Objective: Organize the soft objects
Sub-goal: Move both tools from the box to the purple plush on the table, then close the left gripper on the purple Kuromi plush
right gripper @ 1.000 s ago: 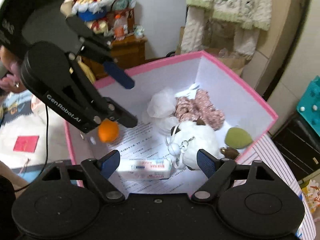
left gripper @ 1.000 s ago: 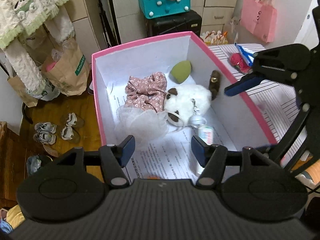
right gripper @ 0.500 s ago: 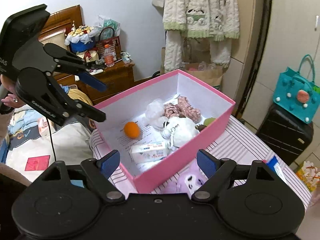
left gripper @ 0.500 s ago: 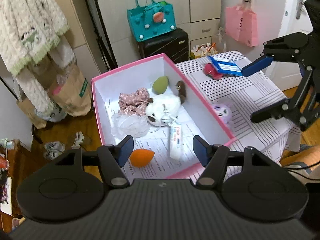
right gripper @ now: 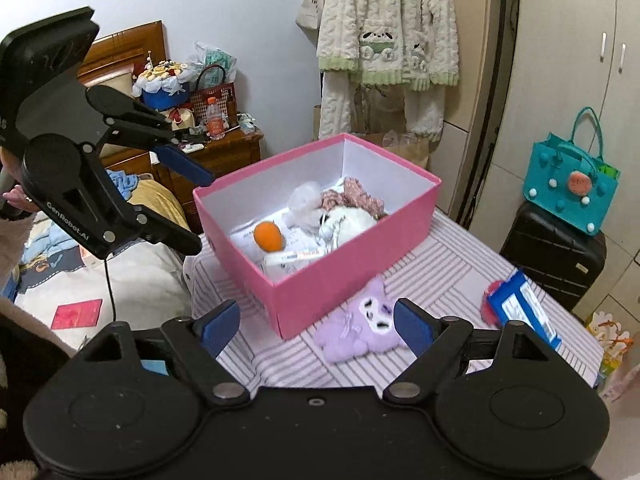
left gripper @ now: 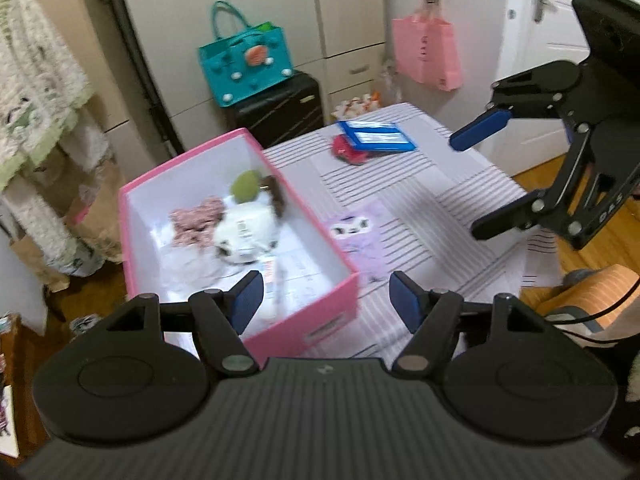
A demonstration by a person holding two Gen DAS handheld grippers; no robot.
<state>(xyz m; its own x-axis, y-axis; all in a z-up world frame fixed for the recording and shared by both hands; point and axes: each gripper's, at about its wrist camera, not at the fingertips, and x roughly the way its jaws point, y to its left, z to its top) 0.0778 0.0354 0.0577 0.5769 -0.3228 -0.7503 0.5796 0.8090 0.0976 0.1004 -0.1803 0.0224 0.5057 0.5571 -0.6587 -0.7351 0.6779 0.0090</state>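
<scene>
Two grippers, left (left gripper: 323, 295) jaws opening, right (right gripper: 316, 322) wide, both empty, pink box (right gripper: 344, 268) between.

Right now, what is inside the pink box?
The pink box holds an orange sponge, a white plush, a pink floral scrunchie, a white mesh puff, a green sponge and a tube. Printed paper lines the floor; anything beneath is hidden.

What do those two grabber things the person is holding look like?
Both are black plastic. The left gripper and the right gripper each have two thin fingers with blue pads at the tips, round silver pivot bolts, two round bumps on a ridged body, white lettering on the side, and a black cable hanging down.
</scene>
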